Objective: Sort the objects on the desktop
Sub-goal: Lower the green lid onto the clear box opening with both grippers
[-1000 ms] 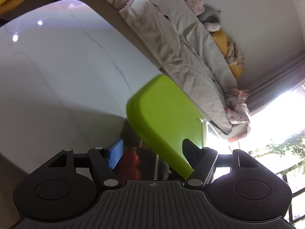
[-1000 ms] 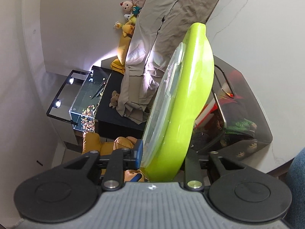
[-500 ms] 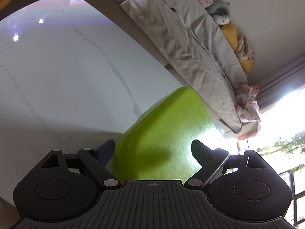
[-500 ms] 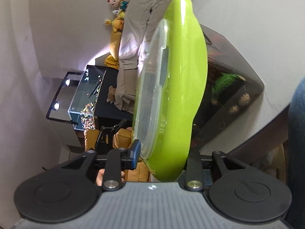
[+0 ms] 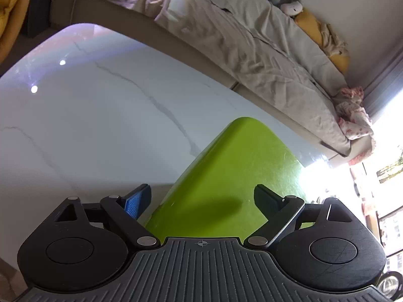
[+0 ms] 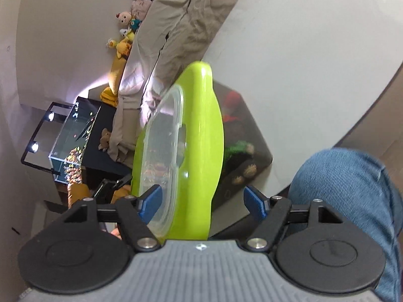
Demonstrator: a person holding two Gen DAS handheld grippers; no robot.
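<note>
A lime-green lid [image 6: 201, 138] with a clear middle panel lies over a smoked grey box [image 6: 241, 151] that holds red, green and brown items. My right gripper [image 6: 202, 197] straddles the lid's near edge. Its jaws are opening, and the blue pads [image 6: 151, 202] stand off the lid on both sides. In the left wrist view the lid [image 5: 239, 171] runs out between the fingers of my left gripper [image 5: 201, 195], which is open wide. Its blue pad [image 5: 136, 201] is clear of the lid's edge.
The box stands near the edge of a white marble table [image 5: 100, 125]. A sofa under a beige cover [image 5: 252, 50] with plush toys runs along the table's far side. A person's knee in jeans [image 6: 352, 188] is beside the right gripper. A lit glass tank [image 6: 73, 136] stands beyond.
The right gripper's jaws have spread off the lid they were clamped on. The left jaws have widened too. The lid has tipped from steeply tilted to lying lower over the box.
</note>
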